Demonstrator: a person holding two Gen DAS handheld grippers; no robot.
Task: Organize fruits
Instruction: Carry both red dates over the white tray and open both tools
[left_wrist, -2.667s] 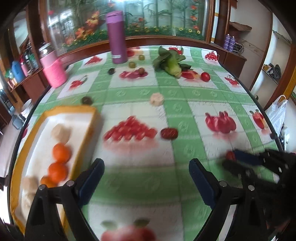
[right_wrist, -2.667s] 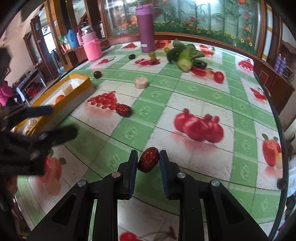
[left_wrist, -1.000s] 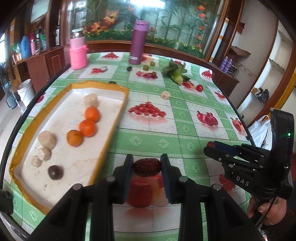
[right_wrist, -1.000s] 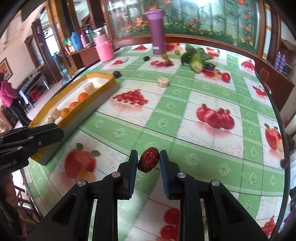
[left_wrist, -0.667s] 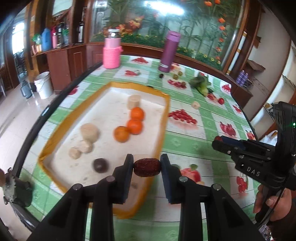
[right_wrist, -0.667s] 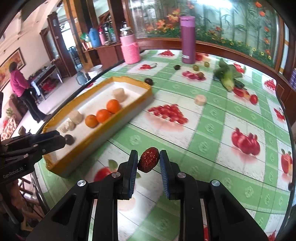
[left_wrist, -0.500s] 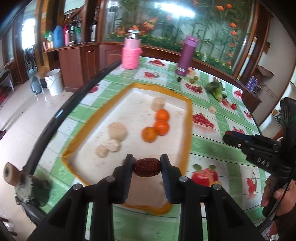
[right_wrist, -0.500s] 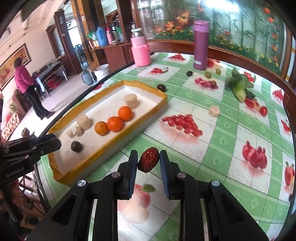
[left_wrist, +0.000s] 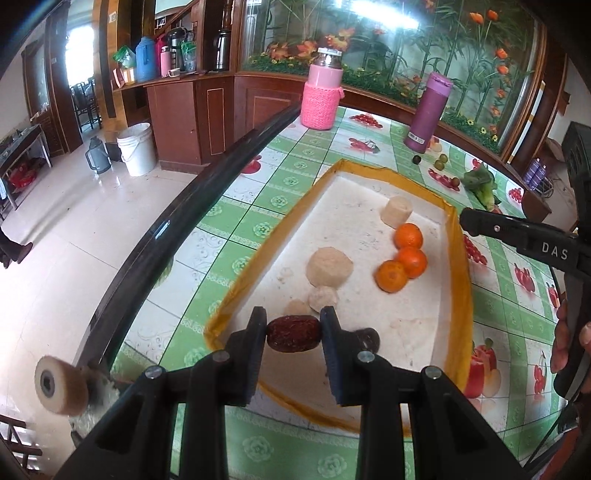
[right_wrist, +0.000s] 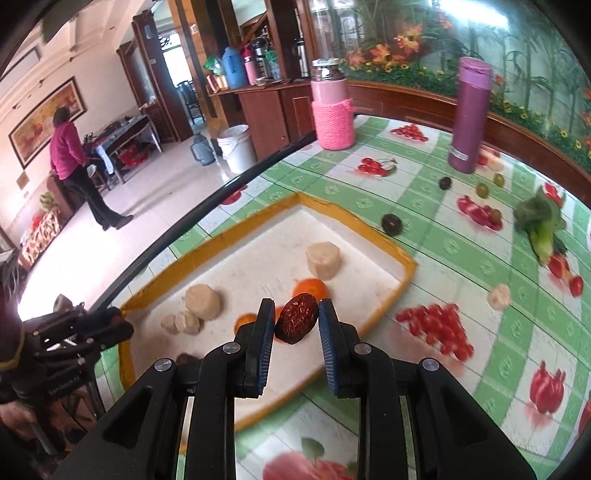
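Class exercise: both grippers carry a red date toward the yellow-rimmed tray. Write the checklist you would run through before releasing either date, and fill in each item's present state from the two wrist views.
1. Left gripper shut on its left date: ok.
2. Right gripper shut on its right date: ok.
3. Left date appears over the tray, near its near corner: ok.
4. Right date appears over the tray's white floor: ok.
5. Landing spots free of the oranges and pale chunks: cannot tell; the dark fruit sits close behind the left gripper.
6. Height above the tray floor: cannot tell.
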